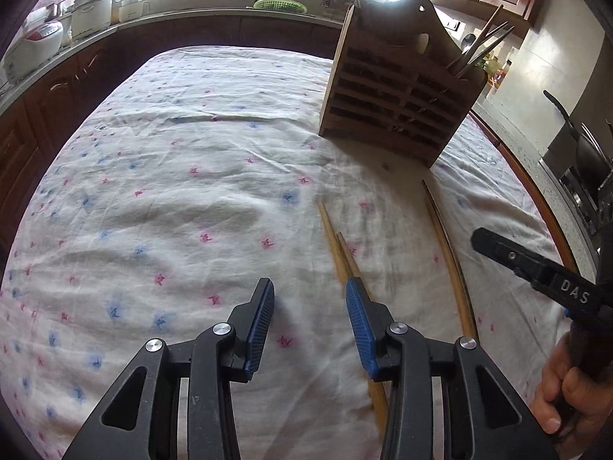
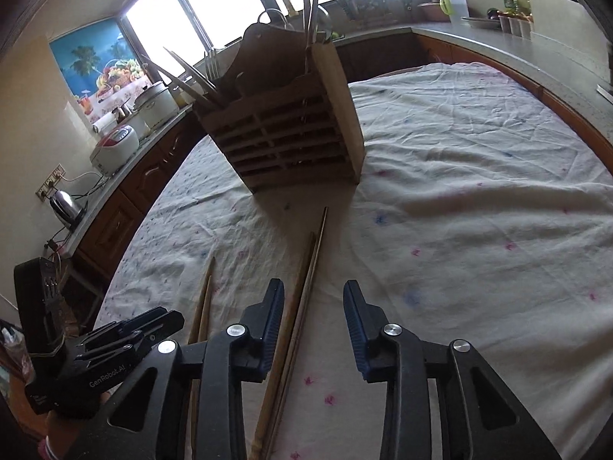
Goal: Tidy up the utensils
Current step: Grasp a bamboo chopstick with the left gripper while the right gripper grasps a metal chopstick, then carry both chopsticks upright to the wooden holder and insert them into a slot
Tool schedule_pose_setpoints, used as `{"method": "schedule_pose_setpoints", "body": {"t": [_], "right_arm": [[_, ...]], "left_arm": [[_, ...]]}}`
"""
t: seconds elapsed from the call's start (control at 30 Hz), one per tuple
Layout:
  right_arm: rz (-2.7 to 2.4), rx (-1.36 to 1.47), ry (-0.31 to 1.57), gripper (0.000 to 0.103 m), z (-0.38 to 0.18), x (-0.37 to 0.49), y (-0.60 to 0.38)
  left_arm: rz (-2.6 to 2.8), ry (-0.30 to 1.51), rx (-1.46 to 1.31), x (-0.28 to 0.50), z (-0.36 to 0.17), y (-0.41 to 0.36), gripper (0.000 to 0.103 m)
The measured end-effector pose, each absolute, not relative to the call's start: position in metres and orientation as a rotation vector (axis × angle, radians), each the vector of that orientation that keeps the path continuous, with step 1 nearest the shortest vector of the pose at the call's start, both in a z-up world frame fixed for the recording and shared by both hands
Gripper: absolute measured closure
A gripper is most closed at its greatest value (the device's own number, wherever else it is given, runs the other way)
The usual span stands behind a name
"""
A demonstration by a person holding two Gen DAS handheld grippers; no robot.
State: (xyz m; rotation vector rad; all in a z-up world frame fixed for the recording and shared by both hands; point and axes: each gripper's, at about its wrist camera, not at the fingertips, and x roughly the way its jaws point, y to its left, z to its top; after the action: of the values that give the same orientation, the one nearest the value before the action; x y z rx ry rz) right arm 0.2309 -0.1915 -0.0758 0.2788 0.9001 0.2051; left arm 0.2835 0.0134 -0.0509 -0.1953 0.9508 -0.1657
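A wooden slatted utensil holder stands on the flowered tablecloth and holds several chopsticks; it also shows in the right wrist view. Two pairs of wooden chopsticks lie on the cloth in front of it: one pair beside my left gripper's right finger, another pair further right. In the right wrist view one pair lies between the fingers and the other pair to the left. My left gripper is open and empty. My right gripper is open and empty, low over the cloth.
A kitchen counter with rice cookers and pots curves around the table's far side. A kettle stands on the left counter. A stove with pans is at the right. The left gripper's body is near my right gripper.
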Motion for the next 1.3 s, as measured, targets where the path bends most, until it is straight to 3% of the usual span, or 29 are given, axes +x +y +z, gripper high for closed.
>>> {"method": "schedule_pose_setpoints", "body": {"t": [0.27, 0.5, 0.8, 0.87, 1.03, 1.17, 1.23, 1.3], "right_arm": [[0.194, 0.185, 0.988, 0.097, -0.095, 0.244, -0.181], [0.19, 0.153, 0.992, 0.093, -0.089, 0.208, -0.201], [0.141, 0.175, 0.98, 0.091, -0.094, 0.249, -0.197], [0.138, 0.163, 0.974, 0.091, -0.094, 0.256, -0.196], [0.125, 0.119, 0.966, 0.092, -0.096, 0.265, -0.189], [0.144, 0.14, 0.96, 0.095, -0.097, 0.263, -0.196], [0.158, 0.164, 0.961, 0.096, -0.097, 0.263, -0.2], [0.161, 0.191, 0.96, 0.096, -0.098, 0.263, -0.203]], "left_arm": [[-0.165, 0.933, -0.113, 0.288, -0.054, 0.007, 0.064], [-0.193, 0.951, -0.158, 0.294, -0.052, 0.012, 0.064], [-0.158, 0.988, -0.073, 0.336, -0.056, -0.007, 0.067], [-0.139, 0.987, -0.045, 0.345, -0.058, -0.012, 0.071], [-0.145, 0.975, 0.042, 0.356, -0.062, -0.027, 0.096], [-0.154, 0.999, 0.025, 0.347, -0.062, -0.016, 0.095], [-0.164, 1.021, -0.002, 0.341, -0.06, -0.008, 0.084], [-0.167, 1.023, 0.014, 0.336, -0.06, -0.008, 0.081]]}}
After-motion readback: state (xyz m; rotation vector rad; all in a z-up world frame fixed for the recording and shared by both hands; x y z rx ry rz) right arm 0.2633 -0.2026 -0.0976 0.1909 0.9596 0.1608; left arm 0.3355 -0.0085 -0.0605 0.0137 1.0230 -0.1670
